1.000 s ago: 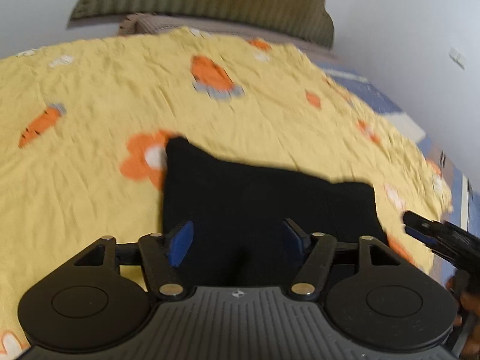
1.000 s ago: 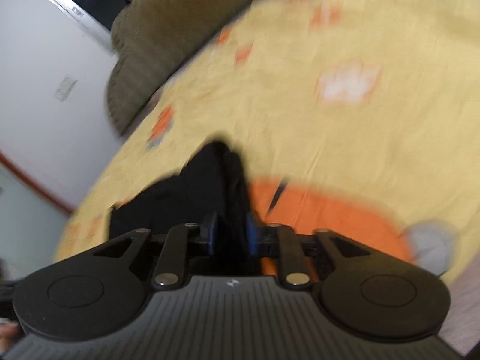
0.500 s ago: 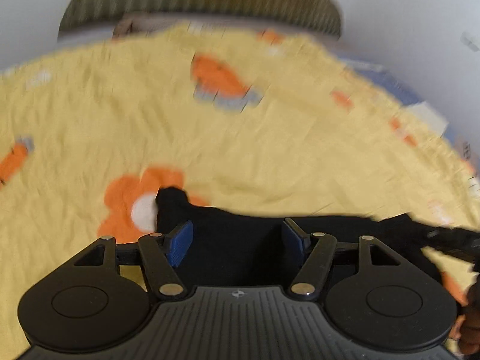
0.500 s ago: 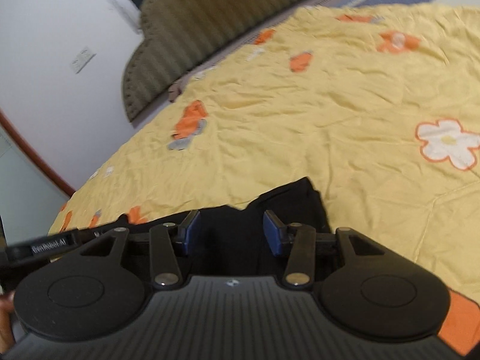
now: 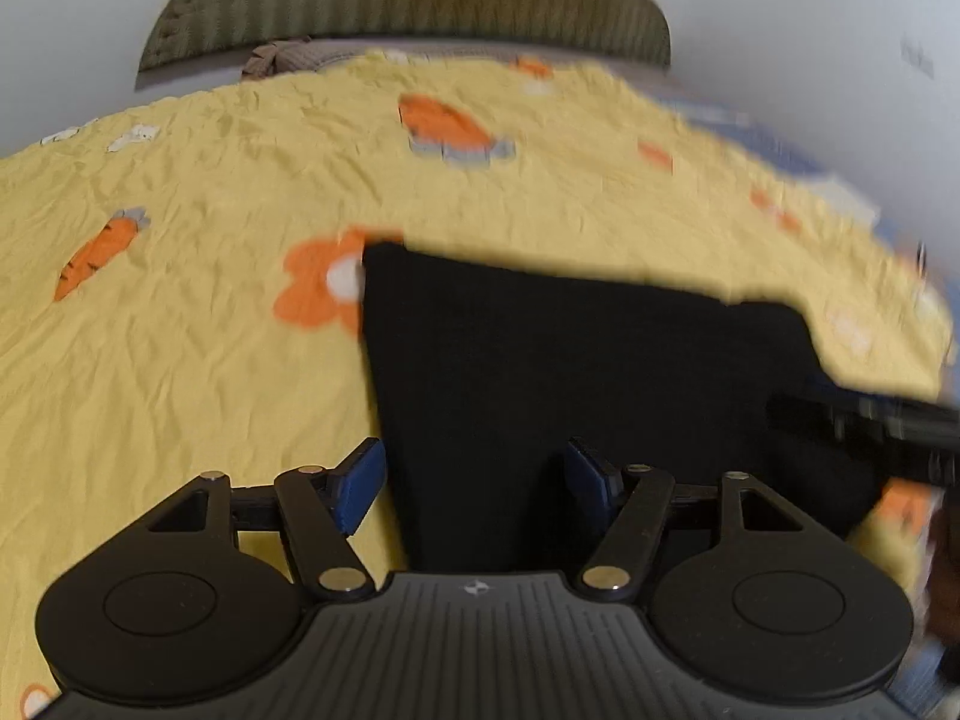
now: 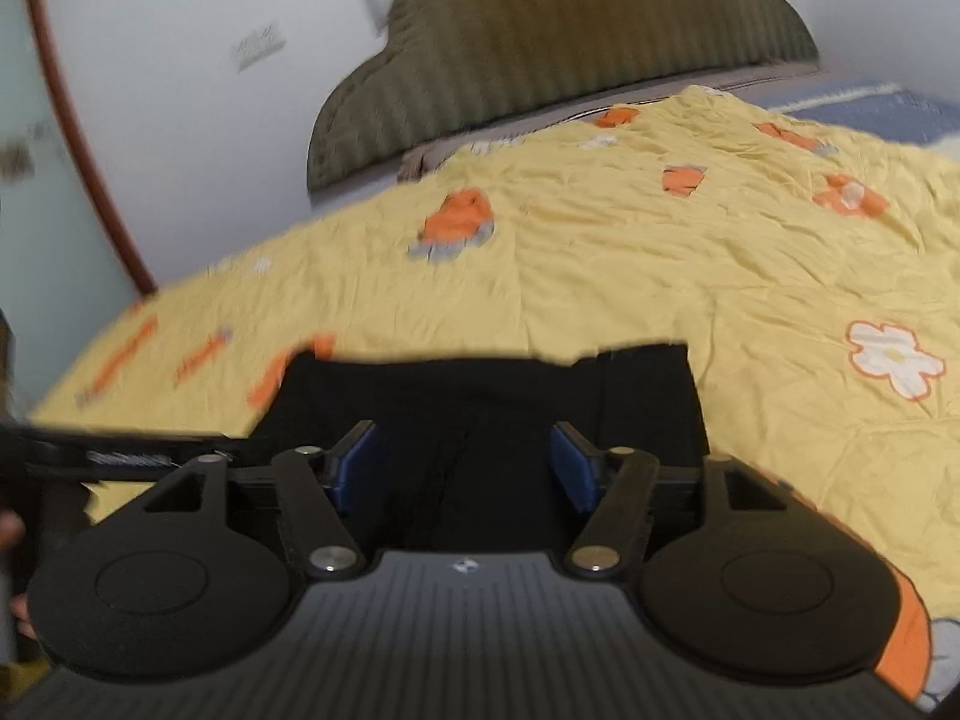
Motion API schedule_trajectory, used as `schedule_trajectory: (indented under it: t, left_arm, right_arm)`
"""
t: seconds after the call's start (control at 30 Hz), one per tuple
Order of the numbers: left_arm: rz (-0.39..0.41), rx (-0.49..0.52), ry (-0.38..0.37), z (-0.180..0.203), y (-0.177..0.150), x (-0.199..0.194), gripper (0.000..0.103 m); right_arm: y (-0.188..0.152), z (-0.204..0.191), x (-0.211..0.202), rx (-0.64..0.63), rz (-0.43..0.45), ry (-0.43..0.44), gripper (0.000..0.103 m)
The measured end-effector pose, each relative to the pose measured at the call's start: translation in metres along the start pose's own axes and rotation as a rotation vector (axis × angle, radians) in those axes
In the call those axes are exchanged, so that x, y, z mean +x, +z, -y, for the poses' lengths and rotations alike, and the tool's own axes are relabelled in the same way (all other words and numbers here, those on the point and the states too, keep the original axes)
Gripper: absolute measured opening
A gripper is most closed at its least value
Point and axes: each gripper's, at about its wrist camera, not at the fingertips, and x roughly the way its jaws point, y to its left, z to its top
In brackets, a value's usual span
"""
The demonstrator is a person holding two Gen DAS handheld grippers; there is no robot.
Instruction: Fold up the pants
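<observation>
The black pants [image 5: 570, 360] lie folded into a flat rectangle on the yellow bedspread [image 5: 180, 360]. My left gripper [image 5: 474, 468] hovers open over their near left edge, one blue pad off the cloth and one above it. In the right wrist view the pants [image 6: 480, 396] lie under my right gripper [image 6: 462, 456], whose jaws are opening. Its pads stand apart and press on nothing. The right gripper [image 5: 870, 420] also shows blurred at the right edge of the left wrist view. The left gripper [image 6: 120, 450] shows at the left of the right wrist view.
The bedspread [image 6: 660, 276] has orange carrots and flowers printed on it and is wrinkled. A dark green padded headboard [image 5: 408, 0] stands at the far end against a white wall. A blue sheet [image 6: 888, 108] shows at the far right. A person's hand [image 5: 945, 546] is at the right edge.
My right gripper, nearly shut on a raised bunch of the pants a second ago, has let go, rolled level and spread its jaws. The pants now lie flat. The left gripper stayed open.
</observation>
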Motion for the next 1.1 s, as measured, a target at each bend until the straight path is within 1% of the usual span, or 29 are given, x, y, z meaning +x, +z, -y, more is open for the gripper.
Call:
schedule_trajectory:
  t: [0.03, 0.07, 0.13, 0.17, 0.23, 0.27, 0.3, 0.33, 0.37, 0.4, 0.47, 0.57, 0.63, 0.67, 0.73, 0.83, 0.9, 0.93, 1.03, 1.1]
  left_arm:
    - [0.003, 0.01, 0.007, 0.001, -0.005, 0.003, 0.067]
    - [0.013, -0.005, 0.006, -0.001, -0.007, 0.002, 0.067]
    - [0.017, -0.021, 0.009, -0.003, -0.006, -0.009, 0.067]
    - [0.037, -0.014, 0.014, -0.003, -0.006, -0.017, 0.067]
    - [0.055, 0.005, 0.017, -0.001, -0.008, -0.028, 0.068]
    - [0.042, 0.007, 0.009, -0.002, -0.011, -0.028, 0.073]
    - [0.019, 0.004, -0.003, -0.002, -0.015, -0.025, 0.073]
    - [-0.001, -0.004, -0.005, -0.002, -0.019, -0.019, 0.073]
    - [-0.004, -0.022, -0.006, -0.004, -0.024, -0.016, 0.073]
    - [0.003, -0.044, -0.013, -0.006, -0.026, -0.017, 0.073]
    - [0.005, -0.049, -0.01, -0.005, -0.026, -0.022, 0.073]
    - [0.019, -0.03, 0.012, -0.004, -0.024, -0.03, 0.073]
    - [0.024, -0.044, 0.032, -0.007, -0.021, -0.034, 0.073]
    - [0.025, -0.054, 0.043, -0.009, -0.02, -0.035, 0.073]
    - [0.025, -0.063, 0.069, -0.014, -0.018, -0.038, 0.073]
    - [0.035, -0.054, 0.124, -0.02, -0.017, -0.042, 0.073]
    - [0.043, -0.043, 0.161, -0.023, -0.017, -0.045, 0.08]
    - [0.048, -0.037, 0.18, -0.024, -0.017, -0.046, 0.08]
    - [0.051, -0.017, 0.221, -0.027, -0.018, -0.048, 0.08]
    - [0.046, -0.013, 0.226, -0.029, -0.019, -0.048, 0.08]
  right_arm:
    - [-0.005, 0.001, 0.003, -0.005, -0.014, -0.015, 0.063]
    - [-0.011, 0.004, 0.007, -0.01, -0.024, -0.031, 0.063]
    - [-0.016, 0.006, 0.01, -0.037, -0.02, -0.047, 0.063]
    - [-0.015, 0.002, 0.007, -0.051, -0.021, -0.062, 0.063]
    - [-0.013, -0.01, -0.005, -0.085, 0.001, -0.102, 0.066]
    - [-0.013, -0.017, -0.013, -0.111, 0.02, -0.111, 0.069]
    - [-0.015, -0.023, -0.021, -0.139, 0.036, -0.097, 0.073]
    - [-0.019, -0.029, -0.027, -0.162, 0.038, -0.065, 0.075]
    - [-0.024, -0.033, -0.029, -0.181, 0.025, -0.04, 0.08]
    - [-0.031, -0.035, -0.026, -0.2, 0.001, -0.035, 0.082]
    - [-0.046, -0.035, -0.014, -0.235, -0.058, -0.077, 0.081]
    - [-0.053, -0.041, -0.022, -0.246, -0.022, -0.097, 0.082]
    - [-0.052, -0.052, -0.032, -0.262, 0.011, -0.107, 0.082]
    - [-0.053, -0.058, -0.039, -0.282, 0.033, -0.096, 0.082]
    - [-0.057, -0.076, -0.05, -0.359, 0.079, -0.081, 0.082]
    - [-0.072, -0.11, -0.058, -0.543, 0.14, -0.118, 0.082]
    - [-0.083, -0.133, -0.056, -0.685, 0.165, -0.135, 0.084]
    - [-0.089, -0.142, -0.054, -0.738, 0.171, -0.14, 0.084]
    - [-0.101, -0.163, -0.047, -0.831, 0.168, -0.141, 0.084]
    - [-0.106, -0.174, -0.044, -0.873, 0.172, -0.134, 0.084]
